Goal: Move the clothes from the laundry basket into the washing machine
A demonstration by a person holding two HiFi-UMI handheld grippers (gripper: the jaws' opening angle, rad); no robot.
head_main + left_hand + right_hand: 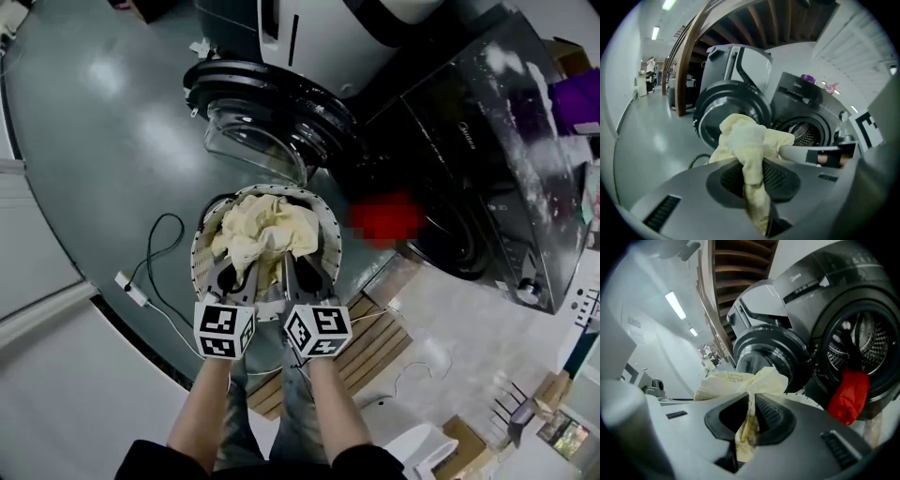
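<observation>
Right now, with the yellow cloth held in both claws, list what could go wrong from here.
1. The yellow cloth is pinched only by narrow folds in the left claw and right claw, so it may slip out.
2. A red garment hangs over the drum's rim and could be pushed out or block the opening.
3. A cable lies on the floor beside the basket and could snag.
</observation>
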